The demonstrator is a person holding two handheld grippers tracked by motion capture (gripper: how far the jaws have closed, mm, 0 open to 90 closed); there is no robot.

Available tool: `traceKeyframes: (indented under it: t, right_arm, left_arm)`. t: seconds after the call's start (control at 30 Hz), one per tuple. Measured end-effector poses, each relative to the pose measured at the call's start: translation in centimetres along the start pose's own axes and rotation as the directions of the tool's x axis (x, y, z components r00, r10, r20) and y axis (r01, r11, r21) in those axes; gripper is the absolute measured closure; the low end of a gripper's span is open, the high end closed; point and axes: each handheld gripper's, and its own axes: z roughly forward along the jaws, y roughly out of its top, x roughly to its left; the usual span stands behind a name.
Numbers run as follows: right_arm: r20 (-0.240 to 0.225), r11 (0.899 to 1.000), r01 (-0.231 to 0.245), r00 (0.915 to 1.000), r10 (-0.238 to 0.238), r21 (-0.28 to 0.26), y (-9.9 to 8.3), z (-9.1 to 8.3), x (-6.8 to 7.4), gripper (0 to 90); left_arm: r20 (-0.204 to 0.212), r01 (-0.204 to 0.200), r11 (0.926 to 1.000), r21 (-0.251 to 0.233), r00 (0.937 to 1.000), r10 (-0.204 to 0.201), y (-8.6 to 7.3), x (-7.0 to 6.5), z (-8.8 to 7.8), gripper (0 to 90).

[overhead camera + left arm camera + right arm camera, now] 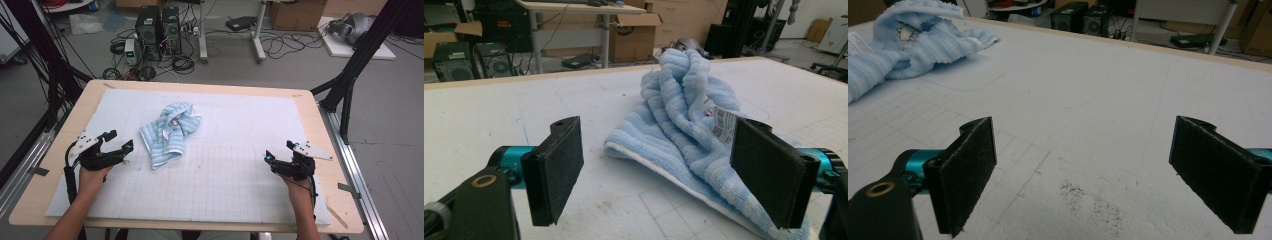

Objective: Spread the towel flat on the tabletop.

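Left tool (119,140) held wide open, nothing between the black pads (555,170), hovering just above the white mat (240,175) at the near left of the bench (320,120). Pointed toward the blue striped towel (170,132), near its lower left edge but not touching. Seen along the left tool's own jaws, towel (684,130) lying just ahead and to the right, bunched high at the far end, flattened toward the near end, with a white tag (724,125) showing beside the right pad. Right tool (279,156) likewise spread open and empty, pads (965,172) apart over bare mat, low over the near right of the bench, well apart from the towel. From the right tool's view, towel (913,40) far off at the upper left, with a patch of dark specks (1088,200) on the mat between the jaws. Each tool gripped by a bare hand, left hand (92,177) and right hand (296,185) coming in from the near edge. Towel crumpled left of the mat's centre, nearer the left tool than the right. Faint grid lines drawn across the near half of the mat. Beyond the bench, two dark computer towers (157,25) and loose cables (180,62) on the floor.
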Motion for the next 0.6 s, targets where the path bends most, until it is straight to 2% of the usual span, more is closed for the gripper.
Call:
traceKeyframes:
  t: [0.33, 0.6]
  right_arm:
    - [-0.013, 1.000, 0.015, 0.9998, -0.015, -0.003, 0.1, -0.1, 0.6, 10.8]
    - [-0.018, 1.000, 0.002, 0.9998, -0.002, 0.004, 0.2, 0.0, 0.7, 10.8]
  left_arm:
    - [-0.009, 0.013, 0.9999, -0.004, 0.9999, -0.013, 0.0, 0.9, -0.6, 22.2]
    - [-0.005, 0.017, 0.9999, -0.003, 0.9998, -0.017, 0.1, 1.1, -0.6, 22.5]
